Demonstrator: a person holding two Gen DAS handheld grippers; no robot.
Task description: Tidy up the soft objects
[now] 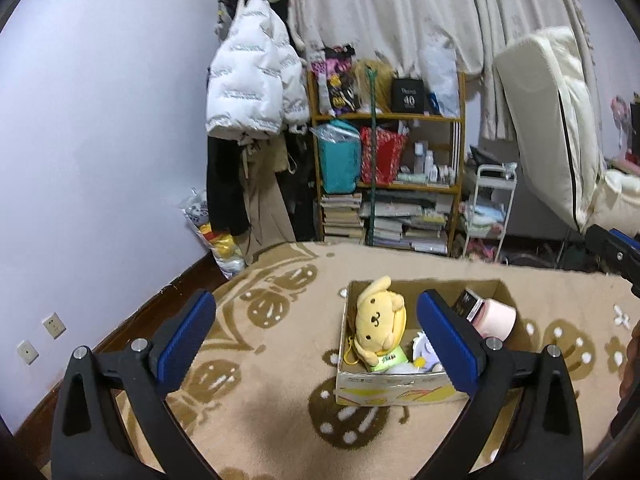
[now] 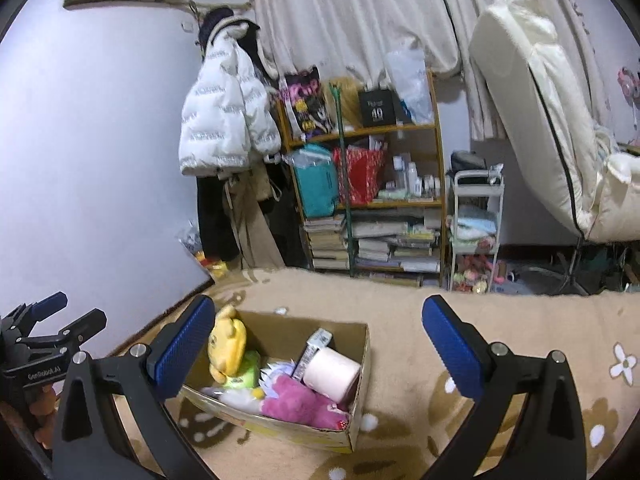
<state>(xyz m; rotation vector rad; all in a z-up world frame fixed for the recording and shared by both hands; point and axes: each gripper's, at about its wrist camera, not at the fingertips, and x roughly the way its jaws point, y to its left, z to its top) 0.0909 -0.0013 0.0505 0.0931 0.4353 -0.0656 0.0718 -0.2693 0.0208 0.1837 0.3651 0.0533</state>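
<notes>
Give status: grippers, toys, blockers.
Left hand-held gripper and right hand-held gripper open, empty. Yellow plush, pink plush, tissue roll in cardboard box. Nothing blocking.

1. The black bag (image 1: pixel 408 96) on the top shelf carries a white "40"; the word above it is too small to read.
2. The left gripper (image 2: pixel 60 320) body shows "GenRobot.AI", probably.

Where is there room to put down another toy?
The blanket is bare right of the cardboard box, and left of it toward the wall. The box is crowded: yellow plush, pink plush, pink roll.
</notes>
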